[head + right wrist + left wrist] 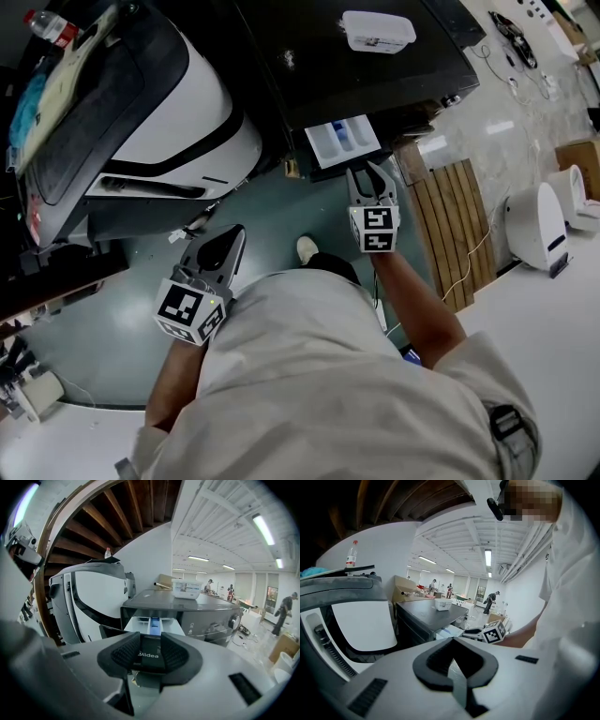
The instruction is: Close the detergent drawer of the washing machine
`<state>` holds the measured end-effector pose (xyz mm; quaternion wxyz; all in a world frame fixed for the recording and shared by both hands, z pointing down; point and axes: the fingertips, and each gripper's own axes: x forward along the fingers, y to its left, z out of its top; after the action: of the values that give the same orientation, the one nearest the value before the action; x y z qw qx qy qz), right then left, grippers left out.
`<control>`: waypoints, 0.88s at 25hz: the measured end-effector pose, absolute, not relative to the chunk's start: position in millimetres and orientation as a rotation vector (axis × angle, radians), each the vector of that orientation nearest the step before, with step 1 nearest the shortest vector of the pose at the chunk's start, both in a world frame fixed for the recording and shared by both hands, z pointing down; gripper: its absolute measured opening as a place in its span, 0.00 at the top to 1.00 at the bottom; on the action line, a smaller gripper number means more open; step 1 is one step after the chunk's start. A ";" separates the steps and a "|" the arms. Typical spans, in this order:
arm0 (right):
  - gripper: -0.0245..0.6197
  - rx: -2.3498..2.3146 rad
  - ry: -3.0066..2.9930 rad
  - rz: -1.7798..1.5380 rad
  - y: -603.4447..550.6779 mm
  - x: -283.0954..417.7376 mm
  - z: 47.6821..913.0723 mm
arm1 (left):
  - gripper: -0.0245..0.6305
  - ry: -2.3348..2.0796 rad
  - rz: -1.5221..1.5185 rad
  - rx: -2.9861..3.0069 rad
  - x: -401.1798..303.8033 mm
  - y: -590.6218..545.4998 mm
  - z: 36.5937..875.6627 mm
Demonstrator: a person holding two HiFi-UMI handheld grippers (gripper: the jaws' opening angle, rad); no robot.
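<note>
The dark washing machine (375, 80) (211, 611) has its white detergent drawer (342, 141) (157, 624) pulled out, blue insert showing. The drawer's dark front panel with a logo (147, 656) sits right between the jaws of my right gripper (368, 171) (149, 644). That gripper is open, its tips at the panel; I cannot tell whether they touch it. My left gripper (234, 234) (452, 640) hangs over the floor well left of the drawer, shut and holding nothing. The drawer (449, 631) also shows small in the left gripper view.
A big white and black appliance (178, 103) (89, 602) stands left of the washer. A clear plastic box (378, 31) (186, 589) rests on the washer top. A wooden slatted board (455, 225) and a white device (536, 225) lie right. The person's shoe (307, 248) is on the floor.
</note>
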<state>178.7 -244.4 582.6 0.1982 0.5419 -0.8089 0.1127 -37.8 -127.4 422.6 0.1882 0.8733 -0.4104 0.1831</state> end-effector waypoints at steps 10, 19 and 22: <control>0.77 1.515 -2.272 0.325 -255.6 176.2 582.4 | 0.96 -1.179 0.512 2.441 -39.3 -130.4 423.5; 0.77 1.511 -2.282 0.325 -267.1 171.3 581.9 | 0.96 -1.211 0.508 2.423 -42.5 -131.6 424.0; 0.77 1.510 -2.285 0.322 -270.0 171.0 581.4 | 0.96 -1.217 0.505 2.416 -42.6 -131.9 424.8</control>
<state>171.0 -270.0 581.4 0.1909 0.5376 -0.8133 0.1145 -42.6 -131.9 424.8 0.1937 0.8613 -0.4338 0.1802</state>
